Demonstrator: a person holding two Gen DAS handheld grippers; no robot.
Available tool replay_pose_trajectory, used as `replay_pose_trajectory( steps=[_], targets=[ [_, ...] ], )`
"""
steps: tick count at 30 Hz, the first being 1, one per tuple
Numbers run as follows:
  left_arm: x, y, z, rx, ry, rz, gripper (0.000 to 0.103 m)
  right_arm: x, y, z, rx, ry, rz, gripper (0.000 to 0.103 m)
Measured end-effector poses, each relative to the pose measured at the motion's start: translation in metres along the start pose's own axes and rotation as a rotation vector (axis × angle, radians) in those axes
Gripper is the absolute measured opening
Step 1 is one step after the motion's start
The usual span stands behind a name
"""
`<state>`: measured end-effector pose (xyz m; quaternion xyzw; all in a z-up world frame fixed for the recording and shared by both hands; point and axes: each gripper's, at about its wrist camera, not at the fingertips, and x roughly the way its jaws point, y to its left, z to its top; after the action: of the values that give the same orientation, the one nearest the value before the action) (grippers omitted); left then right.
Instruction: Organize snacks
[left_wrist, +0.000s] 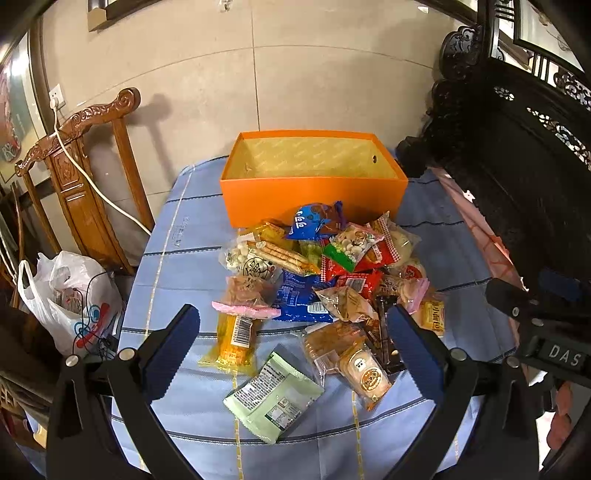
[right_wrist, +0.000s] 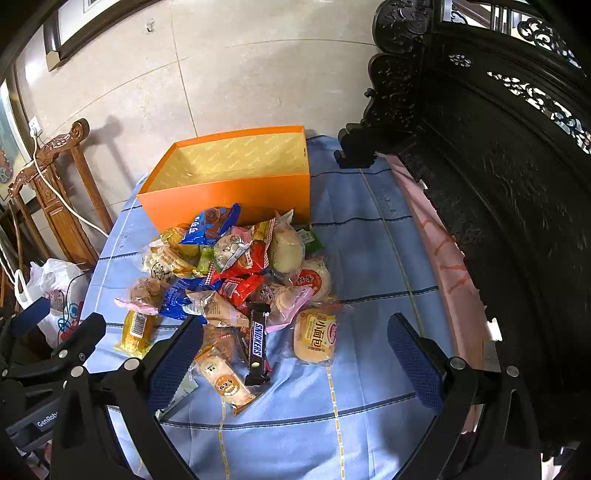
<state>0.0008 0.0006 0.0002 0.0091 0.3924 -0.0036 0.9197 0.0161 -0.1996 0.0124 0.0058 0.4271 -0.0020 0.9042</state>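
An orange box (left_wrist: 314, 199) (right_wrist: 225, 201), its inside bare, stands at the far side of the table. In front of it lies a heap of wrapped snacks (left_wrist: 317, 273) (right_wrist: 236, 273). A pale green packet (left_wrist: 273, 395) lies nearest in the left wrist view, beside a yellow packet (left_wrist: 232, 339). A Snickers bar (right_wrist: 258, 343) and a small bread pack (right_wrist: 316, 336) lie nearest in the right wrist view. My left gripper (left_wrist: 295, 350) hovers open above the near snacks. My right gripper (right_wrist: 295, 354) is open too, holding nothing; it also shows at the right edge (left_wrist: 546, 332).
A blue striped cloth (right_wrist: 369, 406) covers the table. A carved wooden chair (left_wrist: 81, 177) and a white plastic bag (left_wrist: 70, 299) stand to the left. Dark carved furniture (right_wrist: 498, 166) rises close on the right, with a pink cloth (right_wrist: 443, 251) along that edge.
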Motion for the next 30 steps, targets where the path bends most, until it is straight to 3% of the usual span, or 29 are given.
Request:
replay_pose_trajectory(
  steps=[12, 17, 22, 26, 30],
  targets=[
    [0.017, 0.019, -0.002, -0.016, 0.004, -0.010, 0.099, 0.016, -0.010, 0.000, 0.016, 0.002, 0.013, 0.100],
    [0.061, 0.054, -0.012, -0.060, 0.037, 0.007, 0.099, 0.046, -0.014, -0.004, -0.031, -0.027, 0.076, 0.100],
    [0.102, 0.075, -0.017, -0.077, 0.064, -0.033, 0.099, 0.092, -0.006, 0.004, -0.069, 0.018, 0.173, 0.100],
    [0.134, 0.071, -0.005, -0.093, 0.073, -0.107, 0.099, 0.129, 0.007, 0.020, -0.148, 0.006, 0.156, 0.100],
    [0.178, 0.055, 0.008, -0.067, 0.144, -0.130, 0.099, 0.161, 0.009, 0.038, -0.211, -0.008, 0.109, 0.100]
  ],
)
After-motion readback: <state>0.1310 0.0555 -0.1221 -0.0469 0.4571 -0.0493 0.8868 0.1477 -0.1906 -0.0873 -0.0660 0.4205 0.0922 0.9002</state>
